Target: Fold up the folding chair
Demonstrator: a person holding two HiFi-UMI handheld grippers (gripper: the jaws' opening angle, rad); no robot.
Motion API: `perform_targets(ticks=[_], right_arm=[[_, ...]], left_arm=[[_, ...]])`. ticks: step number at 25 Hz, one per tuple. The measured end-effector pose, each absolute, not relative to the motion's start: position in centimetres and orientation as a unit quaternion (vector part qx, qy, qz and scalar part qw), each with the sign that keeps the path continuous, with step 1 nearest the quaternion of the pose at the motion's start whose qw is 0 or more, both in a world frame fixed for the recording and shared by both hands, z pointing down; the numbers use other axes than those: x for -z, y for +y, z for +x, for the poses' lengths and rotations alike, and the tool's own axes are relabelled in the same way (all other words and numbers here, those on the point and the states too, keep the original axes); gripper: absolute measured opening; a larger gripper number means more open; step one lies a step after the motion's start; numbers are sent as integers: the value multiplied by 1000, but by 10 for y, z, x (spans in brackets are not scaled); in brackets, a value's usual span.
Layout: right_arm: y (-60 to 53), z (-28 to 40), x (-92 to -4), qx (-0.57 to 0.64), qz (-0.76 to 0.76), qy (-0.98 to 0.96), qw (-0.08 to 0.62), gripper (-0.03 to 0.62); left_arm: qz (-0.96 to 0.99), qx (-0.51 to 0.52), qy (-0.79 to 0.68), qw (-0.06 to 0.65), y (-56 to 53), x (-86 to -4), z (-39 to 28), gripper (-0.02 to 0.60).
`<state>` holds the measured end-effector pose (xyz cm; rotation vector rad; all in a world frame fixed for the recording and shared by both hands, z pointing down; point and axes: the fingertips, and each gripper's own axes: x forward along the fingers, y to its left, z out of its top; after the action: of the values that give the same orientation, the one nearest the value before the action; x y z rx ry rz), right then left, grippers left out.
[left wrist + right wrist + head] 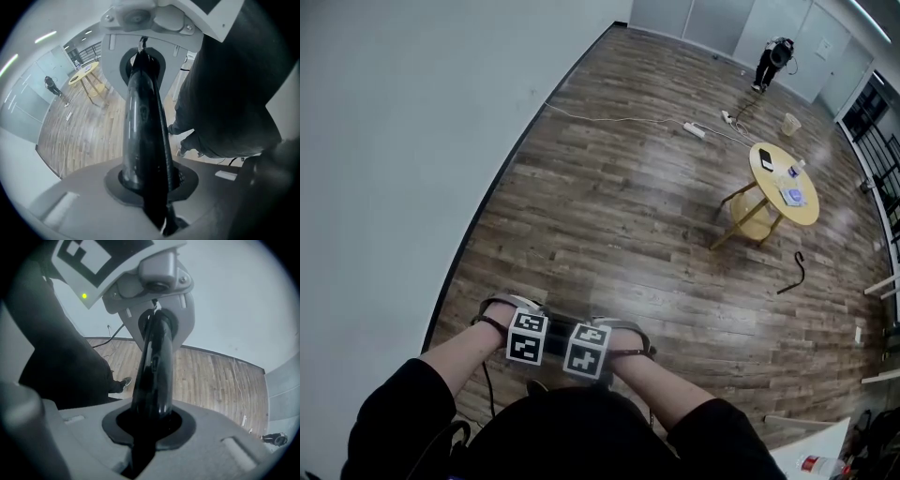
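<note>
Well, over the wide wooden floor (pixel 609 187), 1 folding chair (pixel 556 324) is close below the person, mostly hidden by the torso. Its 1 glossy black tube (pixel 143 122) looks stiff and slick, the frame likely light; that tube seems the place to hold. 2 grippers, left gripper (pixel 151 187) and right gripper (pixel 149 427), side by side, jaws nearly closed, each clamped on it

Left sleeve (pixel 394 412): black, long, at the head view's lower left.
Right sleeve (pixel 727 439): black, matching, at the lower right.
Left gripper (pixel 526 337): white cube with black square markers, grey moulded shell, screws (pixel 136 18) on top.
Right gripper (pixel 588 350): same cube and shell, with a small green light (pixel 84 296).
</note>
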<state>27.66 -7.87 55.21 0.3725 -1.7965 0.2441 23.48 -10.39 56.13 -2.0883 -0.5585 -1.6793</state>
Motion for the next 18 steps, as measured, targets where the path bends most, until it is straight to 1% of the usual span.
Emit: perform_targets(ticks=[12, 18], right_arm=[[-86, 286, -552, -60, 138, -779, 609, 44], [-95, 290, -550, -38, 91, -784, 612, 41]], left_arm=[[-756, 611, -164, 167, -109, -558, 242, 46], [-762, 618, -140, 129, -111, -554, 243, 46]])
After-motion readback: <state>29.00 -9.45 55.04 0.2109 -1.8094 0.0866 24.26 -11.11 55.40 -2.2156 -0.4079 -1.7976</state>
